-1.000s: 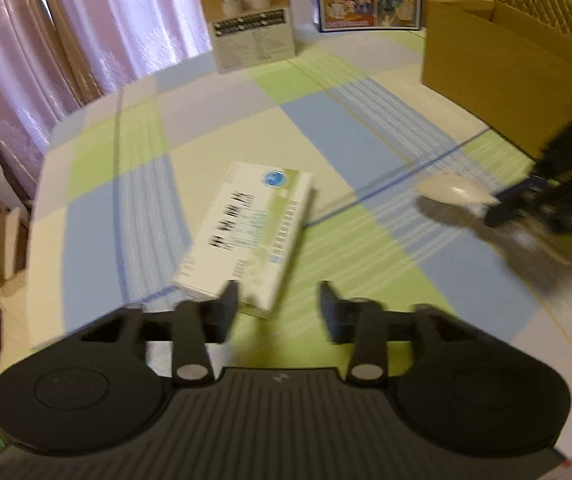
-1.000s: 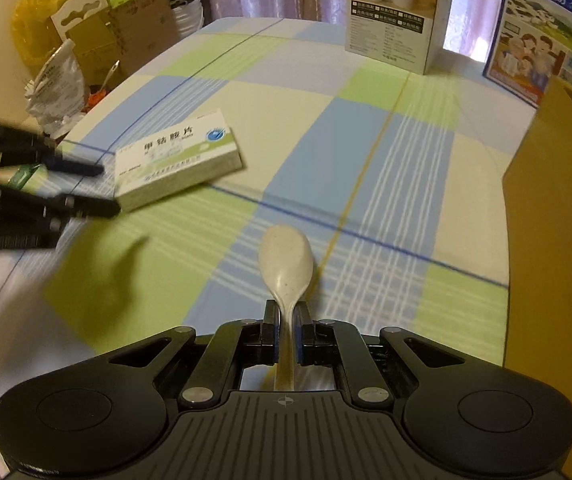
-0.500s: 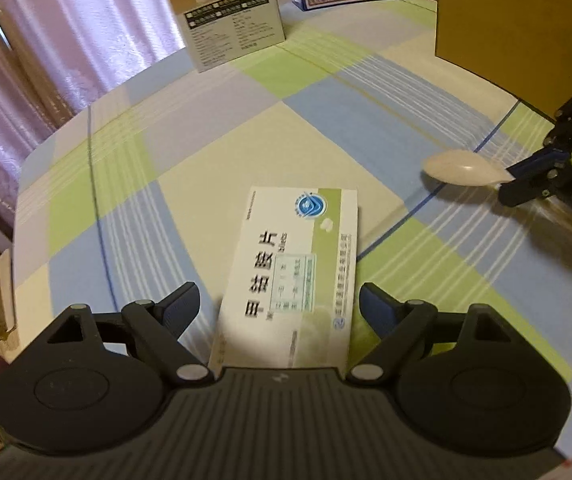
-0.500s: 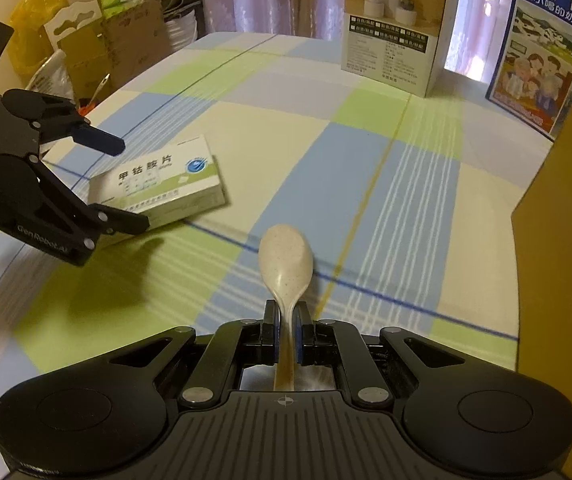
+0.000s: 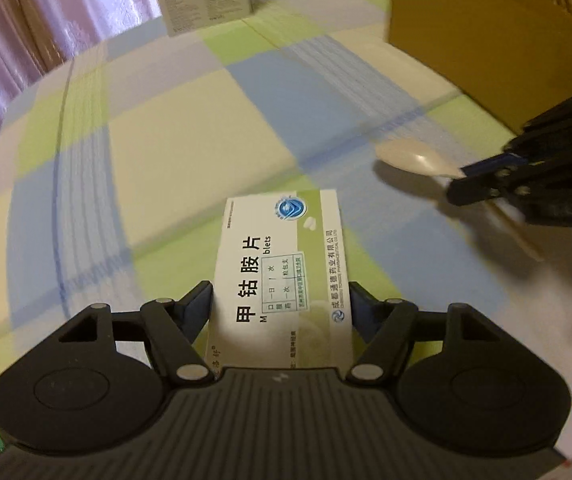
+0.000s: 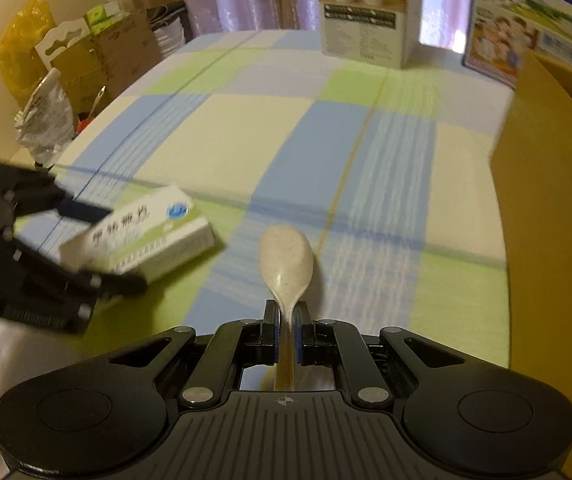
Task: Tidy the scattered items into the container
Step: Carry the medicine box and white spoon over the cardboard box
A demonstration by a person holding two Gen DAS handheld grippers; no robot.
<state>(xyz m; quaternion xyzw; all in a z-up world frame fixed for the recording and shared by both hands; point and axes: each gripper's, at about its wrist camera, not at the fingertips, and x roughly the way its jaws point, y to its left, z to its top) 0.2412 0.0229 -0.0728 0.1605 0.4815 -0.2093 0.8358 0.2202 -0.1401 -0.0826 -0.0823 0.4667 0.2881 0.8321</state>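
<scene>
The left claw (image 5: 281, 300) is closing. The pill box (image 5: 281, 276) sits between its two fingers, which stand right at the box's long sides; whether they press yet is hard to tell. The box is white and light green, with black writing and a round blue mark at its far end. It lies flat on the desk (image 5: 189, 132), which wears a cloth of blue, green and cream squares.

The right claw (image 6: 286, 330) is squeezed tight on the thin handle of a spoon (image 6: 286, 264). The spoon is cream with tiny dark specks, and its bowl sticks out at 12 o'clock from the claw. In the right view, the pill box is at 10 o'clock from the spoon.

Farther off, at 2 o'clock in the left view, stands a brown cardboard box (image 5: 486, 36). Its inside cannot be seen. At the far edge of the desk stand two picture boxes (image 6: 366, 28).
</scene>
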